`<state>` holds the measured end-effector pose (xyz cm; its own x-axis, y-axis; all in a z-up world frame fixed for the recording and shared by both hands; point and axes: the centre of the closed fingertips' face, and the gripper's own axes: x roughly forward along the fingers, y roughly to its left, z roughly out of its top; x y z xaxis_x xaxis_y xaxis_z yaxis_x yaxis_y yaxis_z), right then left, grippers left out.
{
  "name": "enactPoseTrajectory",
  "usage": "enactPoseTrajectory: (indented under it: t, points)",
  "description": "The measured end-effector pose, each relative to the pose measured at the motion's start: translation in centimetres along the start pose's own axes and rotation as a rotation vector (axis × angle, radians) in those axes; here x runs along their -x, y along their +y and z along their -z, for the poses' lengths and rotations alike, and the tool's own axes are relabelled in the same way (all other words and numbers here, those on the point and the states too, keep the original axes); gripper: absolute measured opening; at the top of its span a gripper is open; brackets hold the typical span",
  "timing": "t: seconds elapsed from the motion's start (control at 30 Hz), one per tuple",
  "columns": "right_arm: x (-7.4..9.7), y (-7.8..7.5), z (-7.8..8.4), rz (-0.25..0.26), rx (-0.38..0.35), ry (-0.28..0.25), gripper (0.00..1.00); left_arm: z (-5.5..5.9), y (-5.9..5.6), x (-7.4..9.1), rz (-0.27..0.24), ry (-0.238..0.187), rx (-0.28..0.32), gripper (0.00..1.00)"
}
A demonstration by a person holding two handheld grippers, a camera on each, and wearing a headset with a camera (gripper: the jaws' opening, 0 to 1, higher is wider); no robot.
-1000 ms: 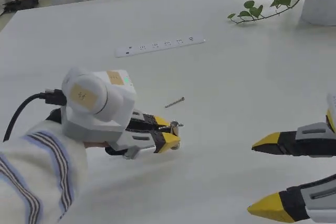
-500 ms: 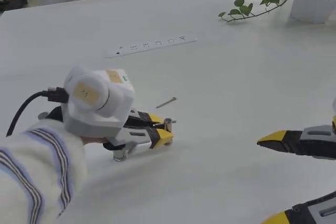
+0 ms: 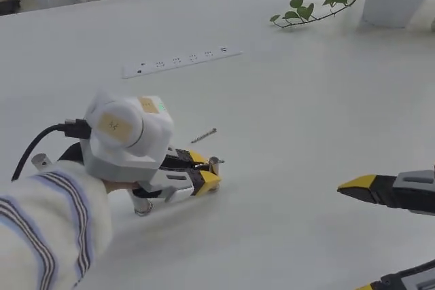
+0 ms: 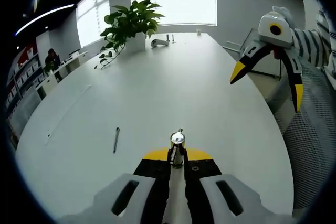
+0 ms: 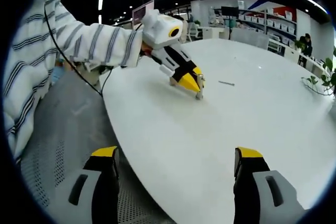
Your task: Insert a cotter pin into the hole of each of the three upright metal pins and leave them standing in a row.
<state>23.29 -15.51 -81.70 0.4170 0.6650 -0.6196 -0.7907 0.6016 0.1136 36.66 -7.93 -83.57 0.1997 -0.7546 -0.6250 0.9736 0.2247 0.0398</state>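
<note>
Right tool [image 5: 176,153] retreated; left tool [image 4: 177,157] holds pin [image 4: 177,141] upright.

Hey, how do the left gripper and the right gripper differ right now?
The left gripper is shut on an upright metal pin; the right gripper is open and holds nothing. The left gripper is low over the table, tilted down toward it; the right gripper hangs at the table's edge, apart from the pin. Both have black jaws with yellow tips.
</note>
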Motion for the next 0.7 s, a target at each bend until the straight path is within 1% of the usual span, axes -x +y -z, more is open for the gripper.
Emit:
enactPoseTrajectory:
  t: [0.07, 0.1, 0.17, 0.27, 0.37, 0.53, 0.7]
  points:
    - [0.01, 0.02, 0.02, 0.000, 0.002, -0.001, 0.91, 0.19, 0.10, -0.10, -0.007, 0.008, -0.002, 0.07]
    - [0.01, 0.05, 0.03, -0.001, 0.001, -0.001, 0.91, 0.05, 0.13, -0.07, -0.009, 0.000, 0.004, 0.07]
    - [0.03, 0.11, 0.02, -0.002, -0.002, -0.005, 0.91, 0.12, 0.26, -0.04, -0.014, 0.003, 0.004, 0.07]
    - [0.06, 0.18, 0.00, -0.003, -0.005, -0.010, 0.91, 0.10, 0.33, -0.03, -0.018, -0.005, 0.015, 0.07]
    - [0.15, 0.12, 0.03, -0.001, -0.011, -0.019, 0.91, 0.10, 0.36, 0.02, -0.021, -0.006, 0.011, 0.07]
    - [0.22, 0.07, 0.11, 0.005, -0.027, -0.030, 0.92, 0.16, 0.38, 0.05, -0.019, -0.008, 0.018, 0.07]
    - [0.20, 0.26, 0.37, 0.004, -0.033, -0.026, 0.92, 0.25, 0.36, 0.12, -0.017, -0.006, 0.020, 0.07]
